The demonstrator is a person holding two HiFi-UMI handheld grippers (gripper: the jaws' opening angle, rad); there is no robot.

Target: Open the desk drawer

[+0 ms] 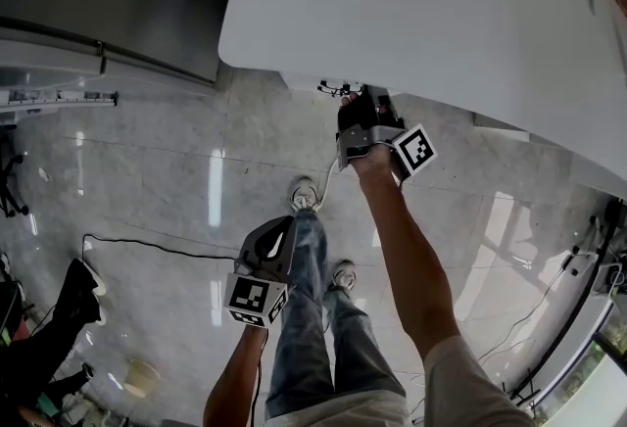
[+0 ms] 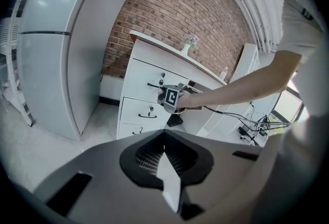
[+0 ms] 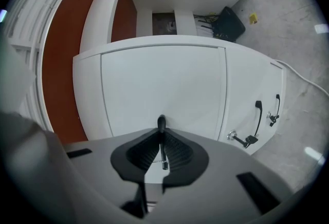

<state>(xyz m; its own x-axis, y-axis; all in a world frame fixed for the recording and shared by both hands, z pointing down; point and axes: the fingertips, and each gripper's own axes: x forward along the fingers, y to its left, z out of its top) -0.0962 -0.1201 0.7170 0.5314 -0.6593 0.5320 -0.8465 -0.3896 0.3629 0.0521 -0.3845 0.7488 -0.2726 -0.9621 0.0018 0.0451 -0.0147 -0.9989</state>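
Observation:
The white drawer unit (image 2: 138,95) stands under one end of a white desk (image 1: 421,4). In the right gripper view the top drawer front (image 3: 164,81) fills the middle, and its thin black handle (image 3: 161,123) runs between the ribbed pads. My right gripper (image 3: 162,142) is shut on that handle and held level against the drawer, seen from above just under the desk edge (image 1: 351,94). The drawer looks flush with the unit. My left gripper (image 1: 282,231) hangs low beside my legs, away from the desk. Its jaws (image 2: 165,152) meet with nothing between them.
The lower drawers carry black handles (image 3: 258,116) and one has a key (image 3: 239,139) in its lock. A tall grey cabinet (image 2: 51,63) stands left of the unit, and a brick wall (image 2: 169,12) is behind. Cables (image 1: 147,244) trail over the marble floor. A black box (image 3: 229,22) sits under the desk.

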